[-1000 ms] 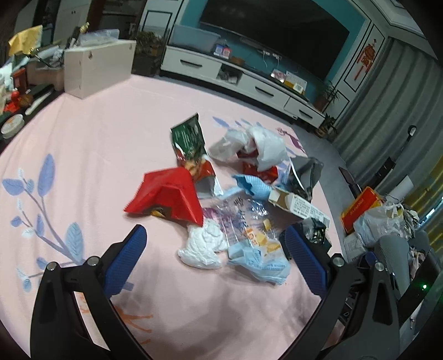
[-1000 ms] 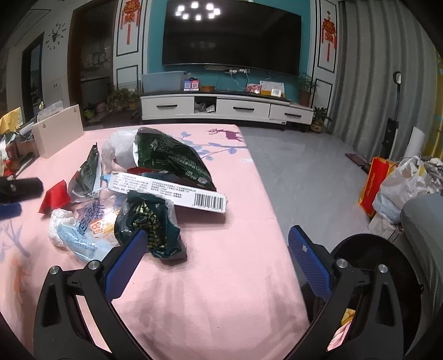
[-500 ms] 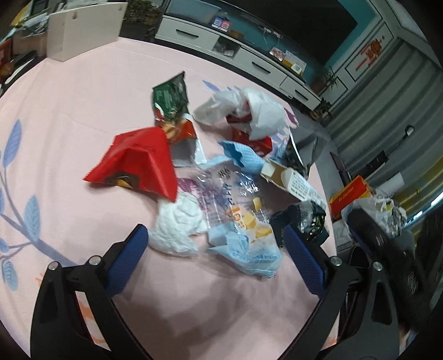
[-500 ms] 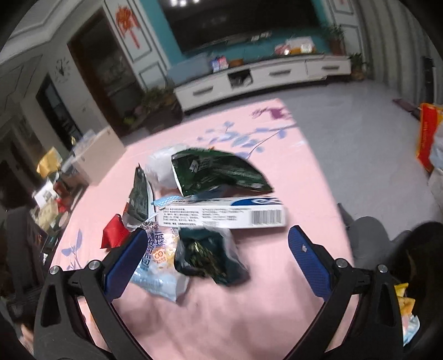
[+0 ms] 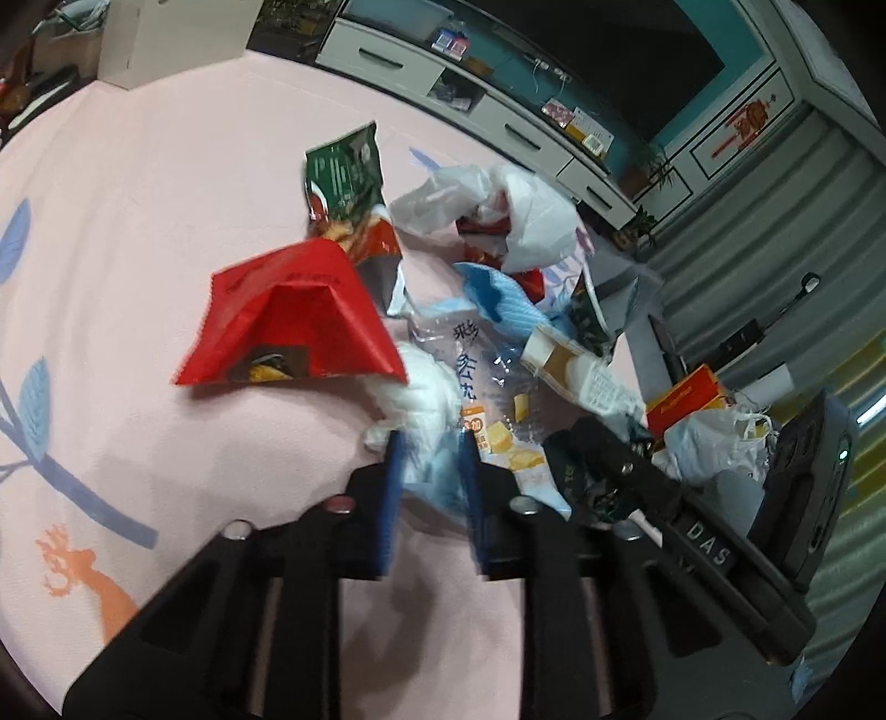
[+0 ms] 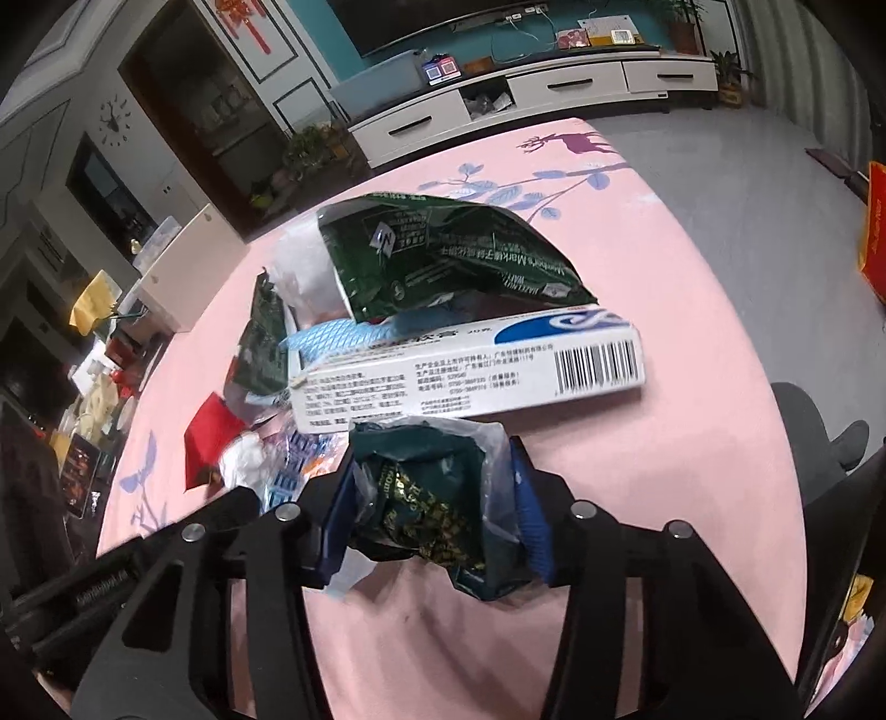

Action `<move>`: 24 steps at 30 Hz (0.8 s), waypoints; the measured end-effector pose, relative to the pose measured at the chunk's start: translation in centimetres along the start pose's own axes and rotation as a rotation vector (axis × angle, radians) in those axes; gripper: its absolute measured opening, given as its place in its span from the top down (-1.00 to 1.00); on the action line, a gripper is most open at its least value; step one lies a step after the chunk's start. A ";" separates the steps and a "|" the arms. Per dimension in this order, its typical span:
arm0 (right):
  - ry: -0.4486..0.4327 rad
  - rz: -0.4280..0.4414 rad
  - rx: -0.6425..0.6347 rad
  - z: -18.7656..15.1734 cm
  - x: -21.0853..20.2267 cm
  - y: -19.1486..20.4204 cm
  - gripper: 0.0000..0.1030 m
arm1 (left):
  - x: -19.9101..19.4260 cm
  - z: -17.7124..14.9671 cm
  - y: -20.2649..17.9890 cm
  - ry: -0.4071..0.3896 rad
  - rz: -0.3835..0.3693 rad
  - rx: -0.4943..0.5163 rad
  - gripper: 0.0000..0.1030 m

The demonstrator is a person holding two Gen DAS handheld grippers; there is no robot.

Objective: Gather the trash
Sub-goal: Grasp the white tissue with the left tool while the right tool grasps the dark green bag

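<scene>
A heap of trash lies on the pink tablecloth (image 5: pixel 138 221). My left gripper (image 5: pixel 429 459) is shut on the near edge of a clear and light-blue snack bag (image 5: pixel 487 399), beside a crumpled white tissue (image 5: pixel 426 393). A red wrapper (image 5: pixel 293 321) lies just left of it. My right gripper (image 6: pixel 434 498) is shut on a crumpled dark green wrapper (image 6: pixel 432 498). A white and blue carton (image 6: pixel 470 371) lies right behind it, with a large green bag (image 6: pixel 443 255) farther back.
A green and red chip bag (image 5: pixel 349 188) and a white plastic bag (image 5: pixel 509 205) lie at the back of the heap. A white box (image 5: pixel 166 33) stands at the table's far corner. The table edge drops off to the right, with bags (image 5: pixel 709 443) on the floor.
Both grippers have moved forward and down into the heap and closed. The left closed on the light-blue snack bag, the right on the dark green wrapper.
</scene>
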State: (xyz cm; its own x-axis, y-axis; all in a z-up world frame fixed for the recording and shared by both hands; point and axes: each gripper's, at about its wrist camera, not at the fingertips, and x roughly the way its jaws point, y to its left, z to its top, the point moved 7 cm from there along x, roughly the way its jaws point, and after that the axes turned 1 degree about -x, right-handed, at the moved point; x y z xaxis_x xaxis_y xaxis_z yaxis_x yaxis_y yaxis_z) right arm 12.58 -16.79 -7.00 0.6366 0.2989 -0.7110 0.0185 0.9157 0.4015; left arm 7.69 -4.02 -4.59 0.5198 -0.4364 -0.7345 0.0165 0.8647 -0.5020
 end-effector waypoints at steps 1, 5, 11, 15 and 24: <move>-0.005 0.009 0.002 0.1 -0.3 0.0 0.02 | -0.7 0.2 -0.1 -0.019 -0.014 -0.007 0.63; -0.047 0.044 0.001 0.6 -2.3 0.6 0.02 | -2.8 0.8 -0.4 -0.075 -0.034 -0.009 0.81; -0.091 0.039 -0.019 1.1 -4.0 0.9 0.02 | -4.6 1.4 -0.3 -0.109 -0.026 0.005 0.84; -0.091 0.029 -0.009 1.1 -4.2 0.6 0.02 | -3.5 1.5 1.3 -0.074 0.024 -0.029 0.79; -0.114 0.025 0.015 1.6 -5.1 -0.4 0.02 | -0.7 1.2 2.0 -0.032 0.060 -0.043 0.14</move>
State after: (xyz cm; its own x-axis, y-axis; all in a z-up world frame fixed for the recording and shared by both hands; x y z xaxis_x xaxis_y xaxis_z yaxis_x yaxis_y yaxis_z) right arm 10.57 -19.05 -2.63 0.7205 0.2886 -0.6305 0.0121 0.9039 0.4275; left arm 8.38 -1.69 -4.56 0.5456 -0.3754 -0.7493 -0.0516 0.8773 -0.4771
